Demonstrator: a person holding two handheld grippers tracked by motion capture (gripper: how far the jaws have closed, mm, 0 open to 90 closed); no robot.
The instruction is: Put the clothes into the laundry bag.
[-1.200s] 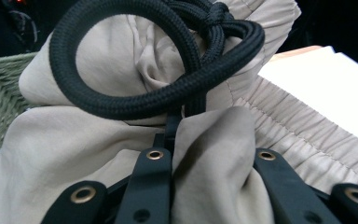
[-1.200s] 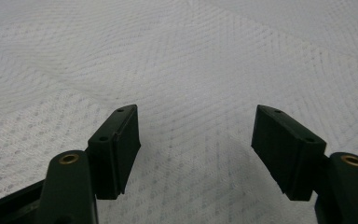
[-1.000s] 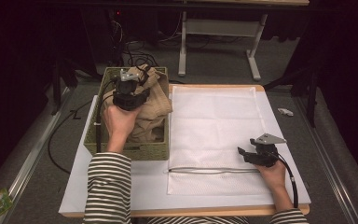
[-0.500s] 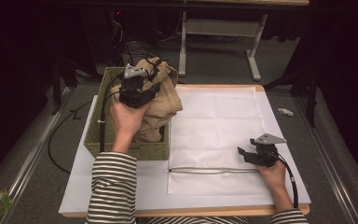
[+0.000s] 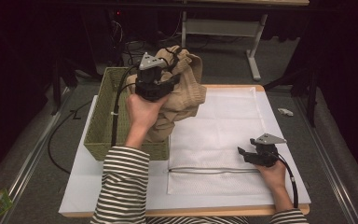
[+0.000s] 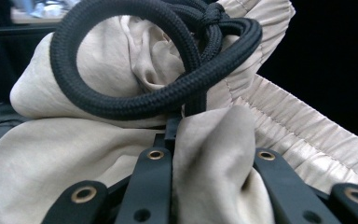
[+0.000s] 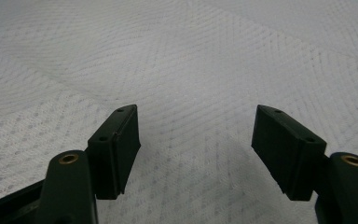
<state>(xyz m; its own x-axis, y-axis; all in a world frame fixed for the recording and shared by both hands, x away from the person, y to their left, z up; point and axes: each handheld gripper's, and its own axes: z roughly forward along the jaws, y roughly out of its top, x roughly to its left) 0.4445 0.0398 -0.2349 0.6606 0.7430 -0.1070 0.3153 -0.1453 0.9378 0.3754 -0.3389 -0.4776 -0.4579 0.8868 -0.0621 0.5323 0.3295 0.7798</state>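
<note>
Beige garment (image 5: 182, 88) pinched in left gripper (image 5: 153, 88), lifted above basket (image 5: 103, 126) at far left. Right gripper (image 5: 247, 154) spread, empty, near right on mesh bag (image 5: 223, 121). Risk: trailing fabric snagging basket rim; slipping from pinch.

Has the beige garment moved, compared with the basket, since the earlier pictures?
Yes. The beige garment, clamped in the left gripper, has risen out of the green basket toward the white mat.
</note>
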